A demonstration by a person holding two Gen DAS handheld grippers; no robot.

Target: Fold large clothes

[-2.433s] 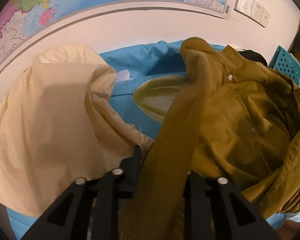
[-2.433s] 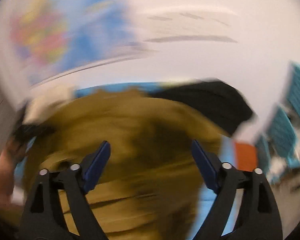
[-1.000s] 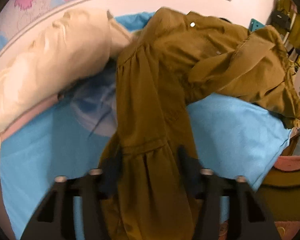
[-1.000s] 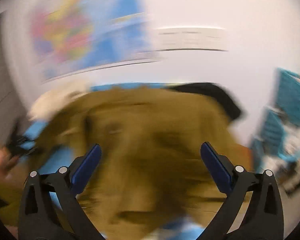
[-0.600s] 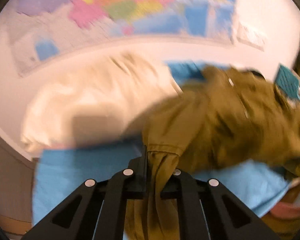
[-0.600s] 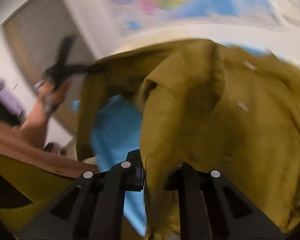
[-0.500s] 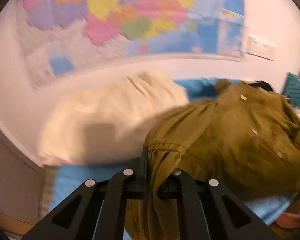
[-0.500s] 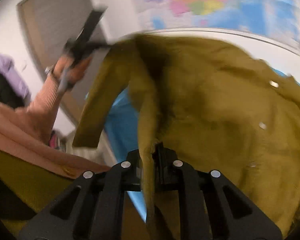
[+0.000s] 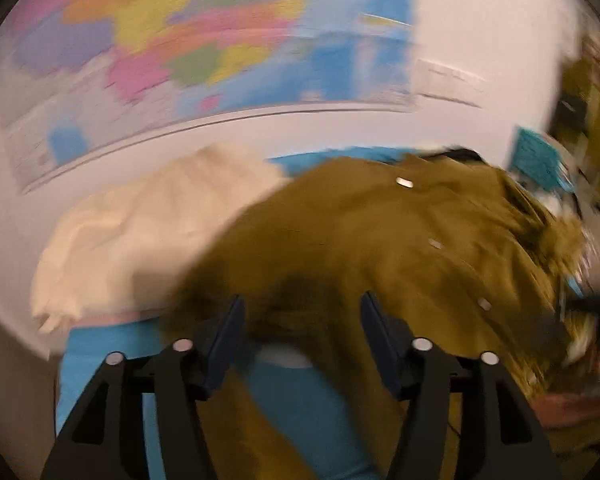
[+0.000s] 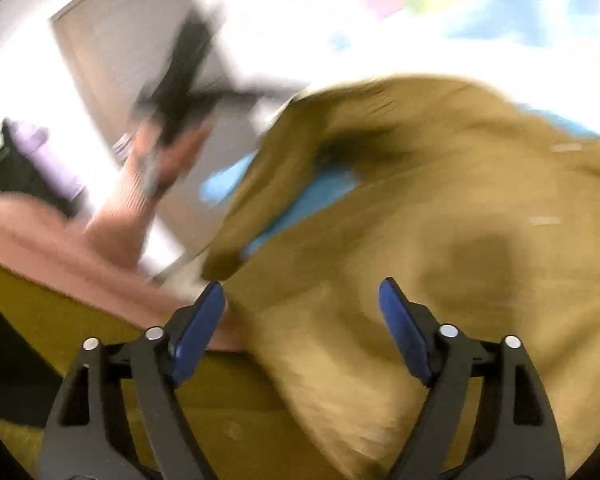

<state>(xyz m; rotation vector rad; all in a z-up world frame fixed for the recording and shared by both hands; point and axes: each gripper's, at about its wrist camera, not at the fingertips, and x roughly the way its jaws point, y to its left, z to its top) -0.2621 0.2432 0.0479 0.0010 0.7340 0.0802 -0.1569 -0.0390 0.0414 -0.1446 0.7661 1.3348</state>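
Observation:
An olive-brown button shirt [image 9: 380, 248] lies spread over the blue sheet [image 9: 100, 356] in the blurred left wrist view. My left gripper [image 9: 300, 332] is open, its fingers apart just above the shirt's near edge, holding nothing. In the right wrist view the same shirt [image 10: 440, 208] fills the right half, with a sleeve folded back over the blue sheet [image 10: 300, 208]. My right gripper [image 10: 300, 320] is open and empty over the shirt's edge. The left gripper [image 10: 180, 76] shows there as a dark blur above the person's hand.
A cream garment [image 9: 140, 240] lies at the left by the wall. A coloured wall map [image 9: 180, 40] hangs above. A teal crate [image 9: 540, 156] stands at the far right. The person's pink sleeve [image 10: 60, 240] and a door [image 10: 140, 60] fill the right view's left side.
Both grippers have opened and let go of the olive shirt, which has dropped onto the sheet. Both views are blurred by fast motion.

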